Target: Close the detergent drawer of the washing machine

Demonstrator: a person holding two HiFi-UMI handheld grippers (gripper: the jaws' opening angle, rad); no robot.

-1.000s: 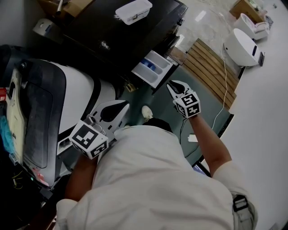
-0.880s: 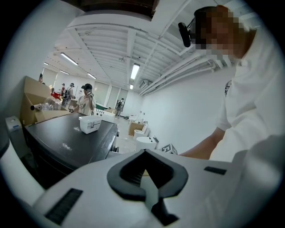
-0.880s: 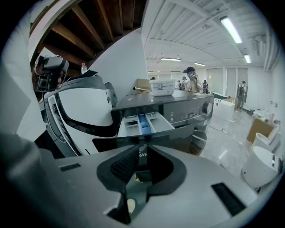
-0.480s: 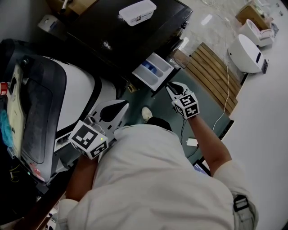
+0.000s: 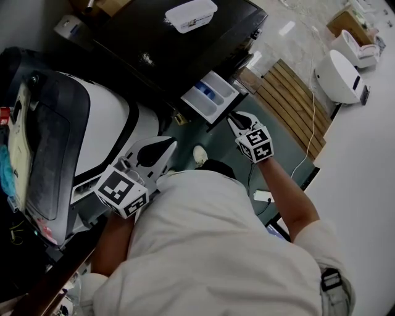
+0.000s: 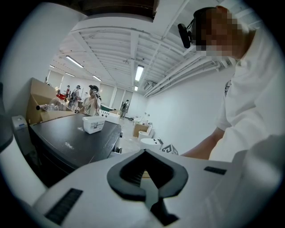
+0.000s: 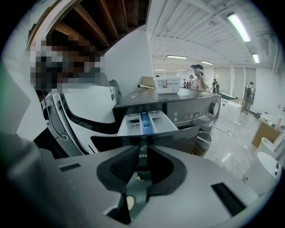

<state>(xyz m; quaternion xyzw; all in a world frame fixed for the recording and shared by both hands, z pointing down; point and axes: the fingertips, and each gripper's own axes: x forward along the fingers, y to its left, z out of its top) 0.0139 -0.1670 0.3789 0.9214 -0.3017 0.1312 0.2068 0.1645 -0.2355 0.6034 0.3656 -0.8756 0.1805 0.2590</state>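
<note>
The dark washing machine (image 5: pixel 179 49) has its detergent drawer (image 5: pixel 210 95) pulled out, showing grey compartments and a blue insert. In the right gripper view the drawer (image 7: pixel 144 121) faces me straight on. My right gripper (image 5: pixel 232 117) is shut with nothing in it, and its tips (image 7: pixel 141 147) sit right at the drawer's dark front panel; I cannot tell if they touch. My left gripper (image 5: pixel 170 145) hangs lower left, away from the drawer, over the white machine's side. It is shut and holds nothing (image 6: pixel 144 151).
A white plastic box (image 5: pixel 191 13) lies on the washing machine's top. A white and black machine (image 5: pixel 92 129) stands at the left. Wooden slats (image 5: pixel 287 99) and a white appliance (image 5: pixel 342 74) lie to the right, with a cable (image 5: pixel 308 129) on the floor. Several people stand in the background.
My right gripper has moved a little toward the drawer's front panel. The drawer is still out, and my left gripper has stayed where it was.
</note>
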